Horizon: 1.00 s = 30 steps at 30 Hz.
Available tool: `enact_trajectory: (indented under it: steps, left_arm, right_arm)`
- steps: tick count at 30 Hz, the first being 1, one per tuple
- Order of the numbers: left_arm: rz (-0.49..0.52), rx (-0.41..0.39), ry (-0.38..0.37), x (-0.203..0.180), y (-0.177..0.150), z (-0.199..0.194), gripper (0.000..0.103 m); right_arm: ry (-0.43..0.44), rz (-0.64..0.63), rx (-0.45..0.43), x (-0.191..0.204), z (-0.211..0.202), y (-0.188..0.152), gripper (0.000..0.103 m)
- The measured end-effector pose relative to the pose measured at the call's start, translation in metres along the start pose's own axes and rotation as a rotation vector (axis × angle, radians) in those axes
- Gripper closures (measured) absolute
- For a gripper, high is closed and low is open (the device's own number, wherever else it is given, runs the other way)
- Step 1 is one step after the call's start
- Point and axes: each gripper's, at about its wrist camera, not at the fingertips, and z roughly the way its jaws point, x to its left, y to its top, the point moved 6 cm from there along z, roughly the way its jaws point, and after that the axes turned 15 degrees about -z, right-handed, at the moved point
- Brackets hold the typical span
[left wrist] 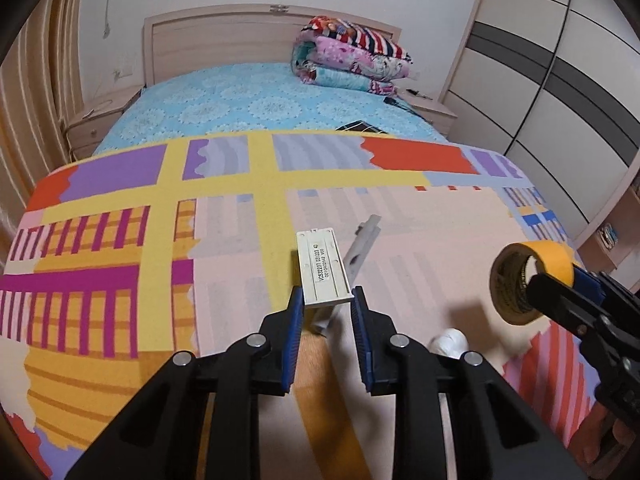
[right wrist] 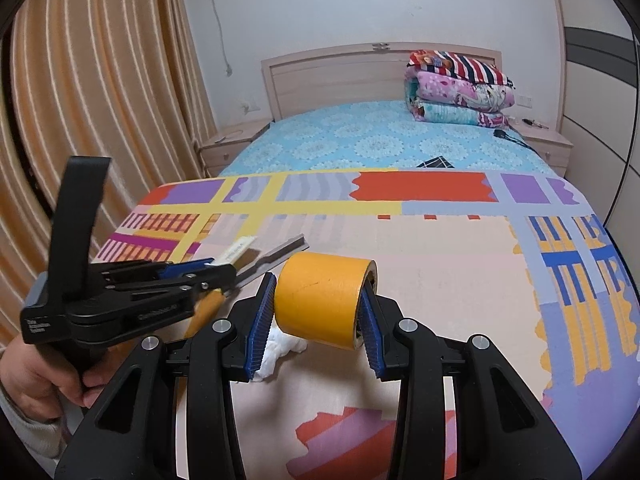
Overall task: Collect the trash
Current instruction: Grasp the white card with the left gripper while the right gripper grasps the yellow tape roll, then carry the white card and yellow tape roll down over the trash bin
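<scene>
My left gripper [left wrist: 325, 295] is shut on the near end of a cream plastic strip with a printed label [left wrist: 322, 270], held above the patterned bed cover. A grey plastic piece [left wrist: 362, 246] lies just beyond it; in the right wrist view it shows as a grey strip [right wrist: 276, 258]. My right gripper [right wrist: 320, 304] is shut on a roll of yellow tape [right wrist: 324, 300], held above the cover; the roll also shows in the left wrist view [left wrist: 528, 280]. A crumpled white tissue [right wrist: 280, 350] lies on the cover beneath the roll, also visible in the left wrist view [left wrist: 450, 342].
The colourful patterned cover [right wrist: 440, 264] spreads over the bed's near half, a blue sheet [right wrist: 380, 144] beyond. Folded quilts [right wrist: 456, 88] stack by the headboard. A dark object [right wrist: 436, 163] lies mid-bed. Curtains [right wrist: 100, 120] hang left, a wardrobe [left wrist: 560, 80] stands right.
</scene>
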Motion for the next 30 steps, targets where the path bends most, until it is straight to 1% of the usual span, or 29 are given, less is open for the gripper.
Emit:
enact_trajectory:
  steps: [4,8,11,14,18,24,30]
  left_arm:
    - [0.007,-0.022,-0.016,-0.002,-0.002,-0.022,0.080]
    - [0.026,-0.044,-0.026,-0.006,-0.012,-0.046,0.080]
    - [0.031,-0.060,-0.040,-0.009,-0.022,-0.068,0.080]
    - [0.030,-0.062,-0.074,-0.011,-0.039,-0.090,0.080]
    - [0.093,-0.073,-0.068,-0.019,-0.068,-0.115,0.080]
    - [0.089,-0.073,-0.079,-0.020,-0.108,-0.144,0.080]
    - [0.085,-0.046,-0.110,-0.023,-0.151,-0.167,0.080]
  right_arm:
    - [0.009,-0.006,0.002,0.002,-0.010,-0.003,0.064]
    - [0.014,-0.019,0.010,0.006,-0.021,-0.009,0.064]
    - [0.037,-0.032,0.011,0.014,-0.037,-0.017,0.064]
    - [0.052,-0.048,0.007,0.025,-0.058,-0.025,0.064]
    - [0.077,-0.077,0.008,0.042,-0.082,-0.034,0.064]
    - [0.095,-0.127,0.018,0.069,-0.112,-0.052,0.064]
    - [0.109,-0.168,0.032,0.092,-0.140,-0.077,0.064]
